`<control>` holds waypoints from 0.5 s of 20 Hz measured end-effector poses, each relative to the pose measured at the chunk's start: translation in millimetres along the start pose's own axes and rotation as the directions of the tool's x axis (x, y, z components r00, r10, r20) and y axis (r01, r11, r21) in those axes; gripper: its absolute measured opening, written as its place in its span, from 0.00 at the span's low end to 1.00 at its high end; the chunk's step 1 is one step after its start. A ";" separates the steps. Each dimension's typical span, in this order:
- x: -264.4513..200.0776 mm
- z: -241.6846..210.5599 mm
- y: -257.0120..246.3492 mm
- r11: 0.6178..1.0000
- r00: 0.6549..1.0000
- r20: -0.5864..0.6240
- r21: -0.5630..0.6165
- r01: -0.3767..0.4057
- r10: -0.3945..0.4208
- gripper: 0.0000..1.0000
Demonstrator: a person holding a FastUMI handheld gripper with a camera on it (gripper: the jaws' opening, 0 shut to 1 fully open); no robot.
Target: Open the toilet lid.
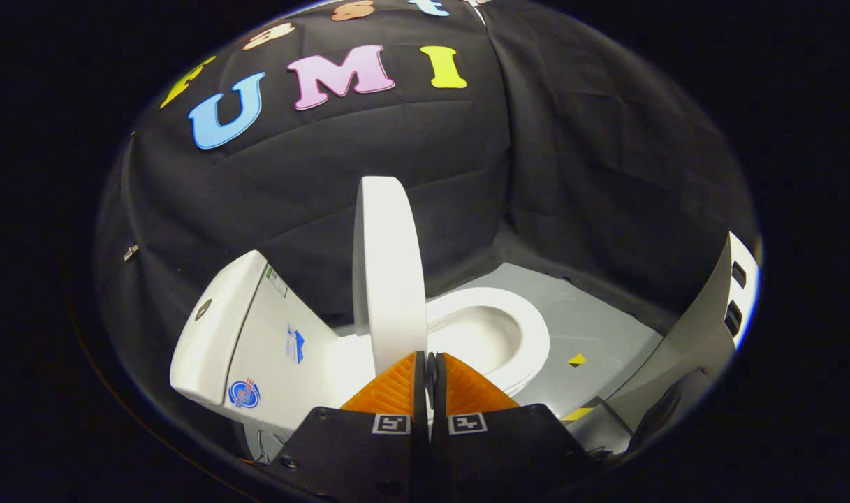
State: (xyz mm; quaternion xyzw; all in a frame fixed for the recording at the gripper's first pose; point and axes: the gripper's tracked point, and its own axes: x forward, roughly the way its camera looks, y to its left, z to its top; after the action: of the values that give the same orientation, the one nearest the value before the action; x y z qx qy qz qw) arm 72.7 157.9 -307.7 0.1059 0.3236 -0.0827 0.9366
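White lid (pixel 388 272) upright beyond closed gripper (pixel 428 360)

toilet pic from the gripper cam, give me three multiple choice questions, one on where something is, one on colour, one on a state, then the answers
1. Where is the raised lid relative to the gripper?
A. just ahead of the fingertips
B. far off beside the wall
C. lying on the floor

2. What colour is the toilet?
A. grey
B. white
C. blue

3. What state is the lid in?
A. flat down over the bowl
B. stood up, nearly upright
C. taken off

Answers:
1. A, the lid's lower edge stands right at the fingertips.
2. B, the tank, lid and bowl are all white.
3. B, the lid stands on edge and the open bowl shows beyond it. The fingers are closed together with almost no gap; whether they pinch the lid's edge cannot be told.
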 end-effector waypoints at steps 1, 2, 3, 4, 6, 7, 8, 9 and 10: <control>-4.2 1.0 8.5 1.000 1.000 0.009 -0.011 0.000 0.000 0.05; -9.1 1.5 16.8 1.000 1.000 0.016 -0.023 -0.001 0.001 0.05; -12.3 1.4 25.0 0.999 1.000 0.023 -0.038 0.001 -0.001 0.05; -15.3 1.2 31.9 0.999 1.000 0.031 -0.053 0.005 -0.003 0.05; -21.1 -0.2 47.2 0.997 0.999 0.048 -0.074 0.000 0.004 0.05; -23.8 -0.9 56.3 0.997 0.998 0.056 -0.082 -0.007 0.012 0.05; -25.3 -1.9 64.6 0.995 0.998 0.064 -0.095 -0.015 0.021 0.05; -27.2 -2.5 71.7 0.994 0.997 0.071 -0.107 -0.020 0.028 0.05; -29.1 -3.9 79.0 0.993 0.996 0.076 -0.119 -0.026 0.035 0.05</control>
State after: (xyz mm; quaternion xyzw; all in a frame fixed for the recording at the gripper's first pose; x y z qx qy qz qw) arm 65.5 237.5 -281.1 0.0518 0.2896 -0.0532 0.9543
